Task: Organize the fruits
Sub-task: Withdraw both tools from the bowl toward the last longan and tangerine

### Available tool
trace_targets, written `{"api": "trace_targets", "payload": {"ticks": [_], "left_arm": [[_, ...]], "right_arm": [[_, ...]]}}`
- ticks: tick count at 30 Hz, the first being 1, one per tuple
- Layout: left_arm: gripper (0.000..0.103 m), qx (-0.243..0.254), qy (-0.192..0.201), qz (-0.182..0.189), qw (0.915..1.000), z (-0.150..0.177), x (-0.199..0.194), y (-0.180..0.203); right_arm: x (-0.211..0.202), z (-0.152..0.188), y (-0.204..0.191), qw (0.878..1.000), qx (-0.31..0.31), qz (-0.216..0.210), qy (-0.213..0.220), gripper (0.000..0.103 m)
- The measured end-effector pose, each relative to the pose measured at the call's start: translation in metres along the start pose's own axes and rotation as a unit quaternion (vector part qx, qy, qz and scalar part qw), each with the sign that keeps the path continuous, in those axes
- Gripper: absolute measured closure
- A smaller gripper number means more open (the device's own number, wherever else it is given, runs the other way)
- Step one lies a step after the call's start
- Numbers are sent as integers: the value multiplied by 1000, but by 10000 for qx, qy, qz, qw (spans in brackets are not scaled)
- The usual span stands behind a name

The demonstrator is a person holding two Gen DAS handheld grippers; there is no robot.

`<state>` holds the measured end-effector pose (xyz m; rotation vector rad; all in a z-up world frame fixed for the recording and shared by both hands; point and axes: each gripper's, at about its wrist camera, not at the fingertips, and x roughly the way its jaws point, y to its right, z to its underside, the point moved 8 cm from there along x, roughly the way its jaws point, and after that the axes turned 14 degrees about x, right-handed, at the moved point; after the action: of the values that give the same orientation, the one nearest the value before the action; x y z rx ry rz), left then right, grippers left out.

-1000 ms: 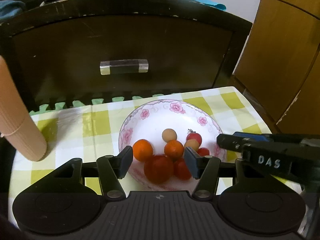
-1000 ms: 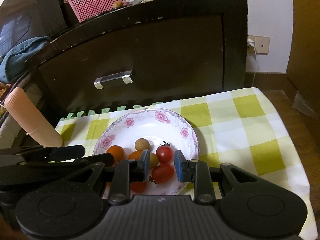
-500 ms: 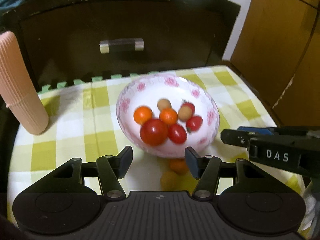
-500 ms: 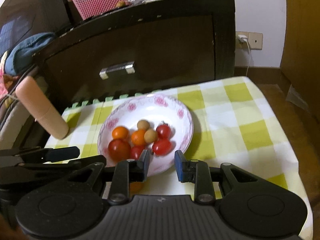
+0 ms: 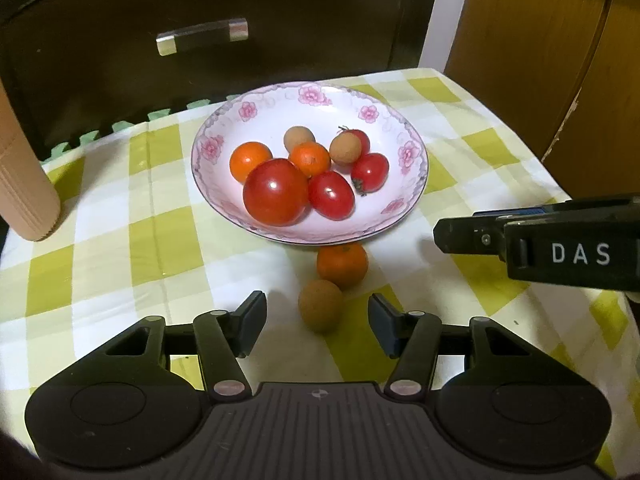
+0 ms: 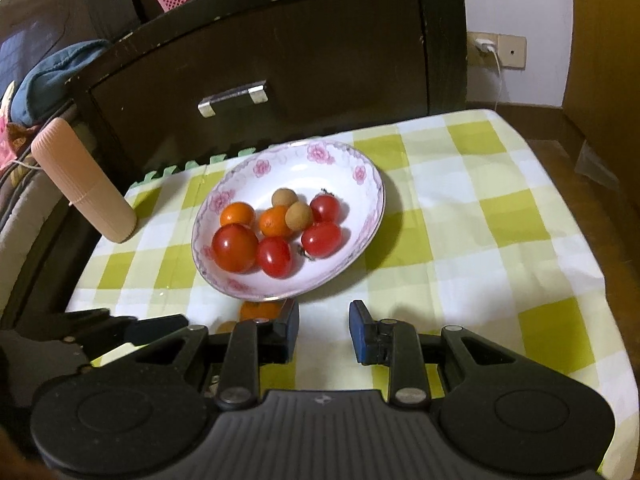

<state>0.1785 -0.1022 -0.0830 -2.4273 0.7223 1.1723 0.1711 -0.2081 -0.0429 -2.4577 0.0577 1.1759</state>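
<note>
On the far left a ribbed pink tube (image 5: 24,184) stands on the checked cloth (image 5: 120,240), well away from the fruit, so it is not in the way. Next comes the left gripper (image 5: 318,322), tipped down over the cloth. Its fingers (image 5: 252,318) are spread and are closing a little, and a small brown fruit (image 5: 321,310) lies between them, but the pads do not press on it yet. I think this is the step now: pick up that brown fruit. To do it well, the gripper should go lower, keep the fruit in the middle, and squeeze softly, because a round fruit can roll away. An orange fruit (image 5: 342,265) sits just behind it, touching or almost touching, so a push could knock it. Behind that is the flowered bowl (image 5: 412,184), which holds a big red tomato (image 5: 276,192), small tomatoes, two more oranges and two brown fruits. The bowl rim is close, so the gripper should not bump it. Then, on the right, the right gripper (image 6: 324,322) hangs near the front of the bowl with its fingers pulled close together and nothing between them. A dark cabinet (image 6: 280,60) stands behind the cloth.
</note>
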Motion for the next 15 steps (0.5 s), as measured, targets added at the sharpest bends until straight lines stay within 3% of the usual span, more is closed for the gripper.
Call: {"api": "trace_targets", "payload": {"ticks": [8, 10, 12, 15], "left_arm": [[50, -67, -30, -31, 10000, -1, 14, -4], [54, 51, 16, -82, 10000, -2, 14, 0], [65, 170, 31, -118, 9998, -1, 14, 5], [69, 148, 19, -167, 9997, 0, 12, 5]], "right_arm": [[14, 5, 1, 9998, 53, -18, -171, 76], [16, 6, 0, 9998, 56, -14, -198, 76], [19, 6, 1, 9997, 66, -1, -224, 76], [22, 7, 2, 9996, 83, 19, -252, 76]]}}
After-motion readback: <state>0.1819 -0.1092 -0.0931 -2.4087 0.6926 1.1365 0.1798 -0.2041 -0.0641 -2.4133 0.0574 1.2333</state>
